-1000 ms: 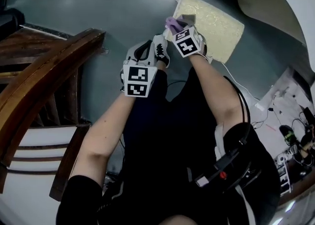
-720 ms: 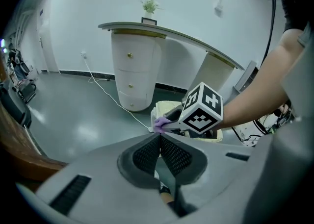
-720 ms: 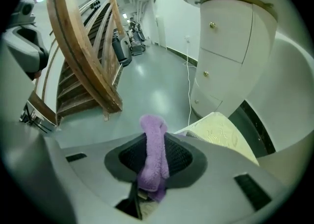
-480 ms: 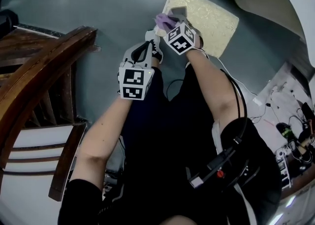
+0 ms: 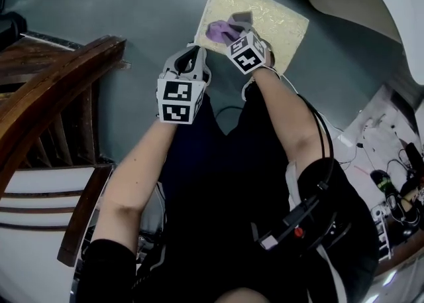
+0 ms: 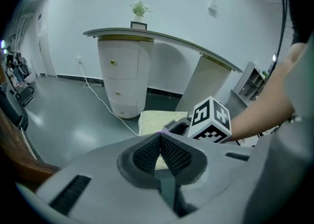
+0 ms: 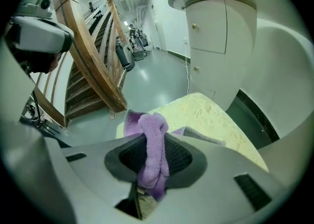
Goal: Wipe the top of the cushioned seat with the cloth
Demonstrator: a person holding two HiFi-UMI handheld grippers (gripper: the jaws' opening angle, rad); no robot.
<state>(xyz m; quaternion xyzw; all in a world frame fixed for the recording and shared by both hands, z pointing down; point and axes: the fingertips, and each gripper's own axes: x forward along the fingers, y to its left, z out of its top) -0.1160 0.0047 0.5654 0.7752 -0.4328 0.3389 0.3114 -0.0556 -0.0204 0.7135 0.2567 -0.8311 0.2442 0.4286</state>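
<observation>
The cushioned seat (image 5: 265,13) is a pale yellow square pad low on the grey floor, also in the right gripper view as the seat (image 7: 211,115) and in the left gripper view as the seat (image 6: 154,120). A purple cloth (image 5: 222,30) lies over the seat's near left part, pinched in my right gripper (image 5: 233,28). The cloth (image 7: 153,154) bunches between the shut jaws of the right gripper (image 7: 152,157). My left gripper (image 5: 189,63) hovers at the seat's near left corner, and its jaws (image 6: 160,142) are closed together with nothing between them.
A wooden stair rail (image 5: 59,103) curves along the left. A white curved counter (image 5: 391,10) stands at the right behind the seat, with a white cable (image 6: 105,103) on the floor. Cables and gear (image 5: 391,182) lie at the far right.
Both grippers moved forward toward the seat. The right gripper carried the purple cloth from the seat's near corner onto its top. The left gripper came up beside the seat's near left corner.
</observation>
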